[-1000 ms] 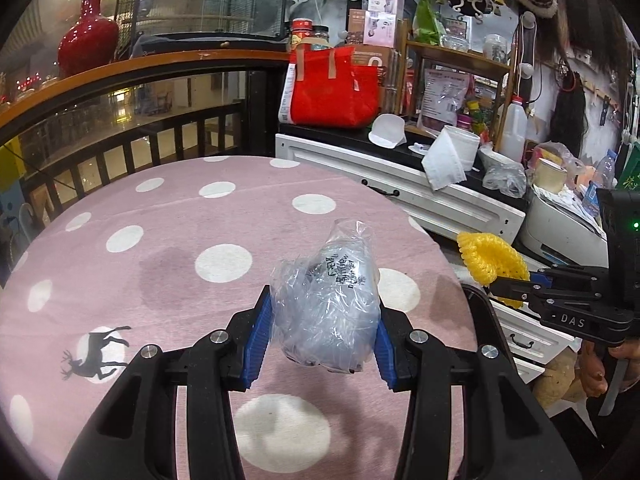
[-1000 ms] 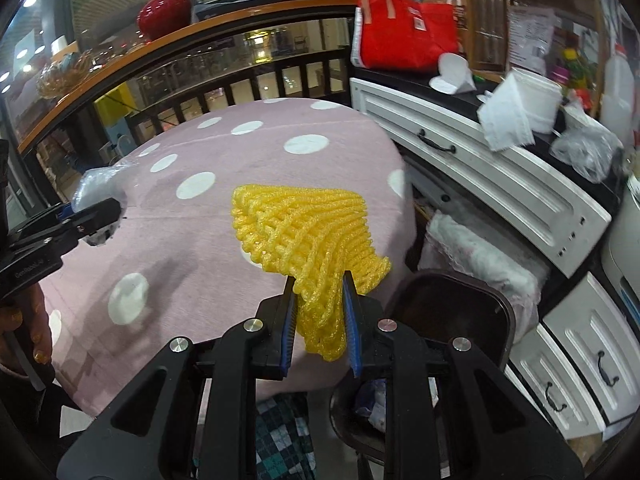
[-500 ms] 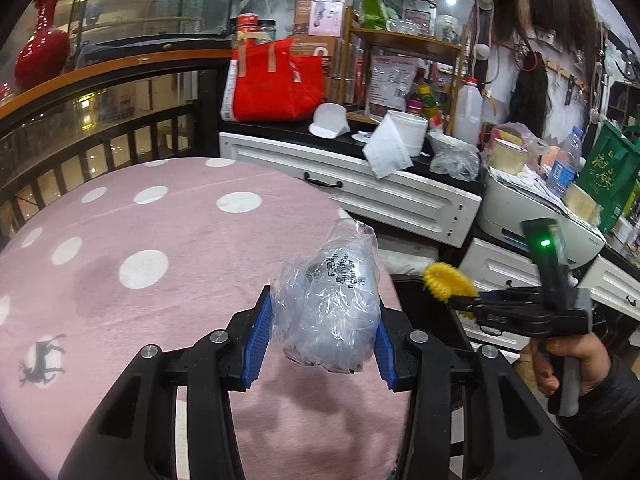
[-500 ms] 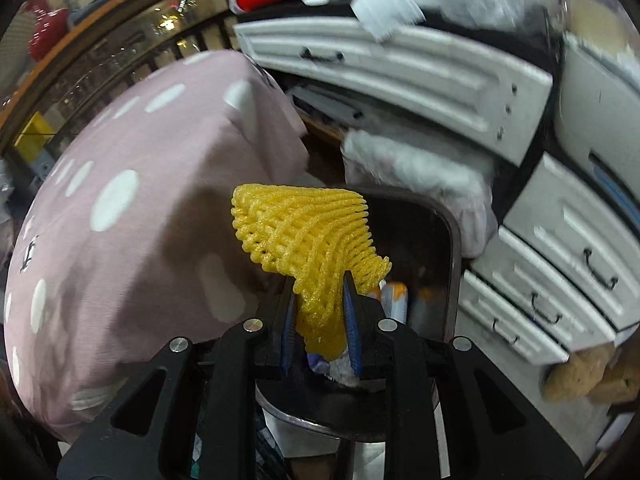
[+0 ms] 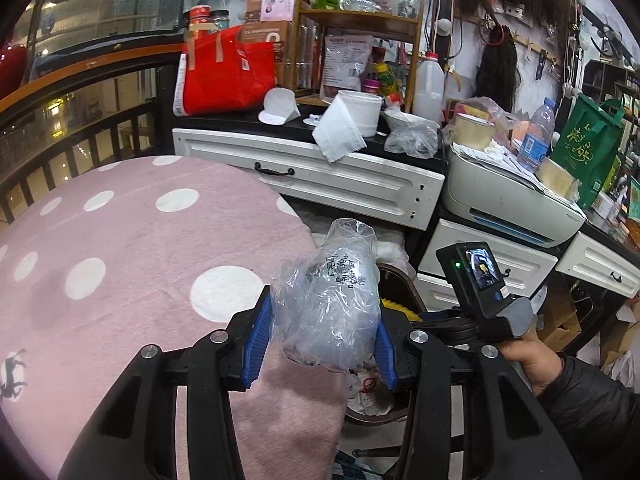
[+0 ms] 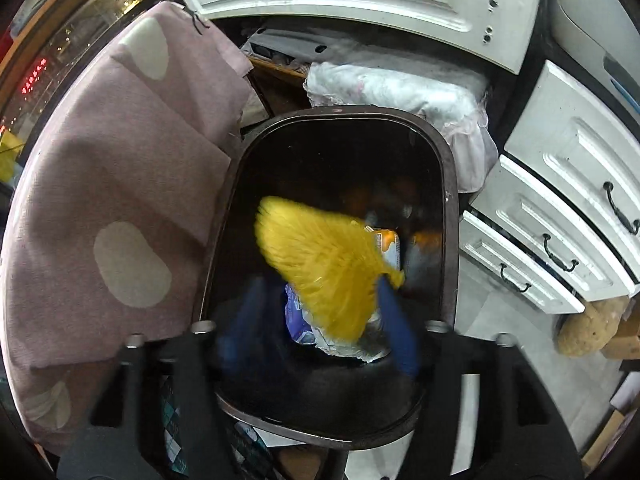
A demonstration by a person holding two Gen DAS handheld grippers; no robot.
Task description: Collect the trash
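jaws of the left gripper (image 5: 322,344) clenched on a crumpled clear plastic bag (image 5: 330,312), blue pads pressed to both its sides, held over the near right edge of the pink dotted tabletop (image 5: 120,264). jaws of the right gripper (image 6: 320,320) spread wide and blurred, released, directly over the dark trash bin (image 6: 448,184). yellow foam net (image 6: 324,268) between the pads, above the bin's opening; contact with the right pad unclear.

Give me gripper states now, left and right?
Left gripper: closed on the clear plastic bag.
Right gripper: open above the trash bin; yellow foam net between the fingers, blurred.
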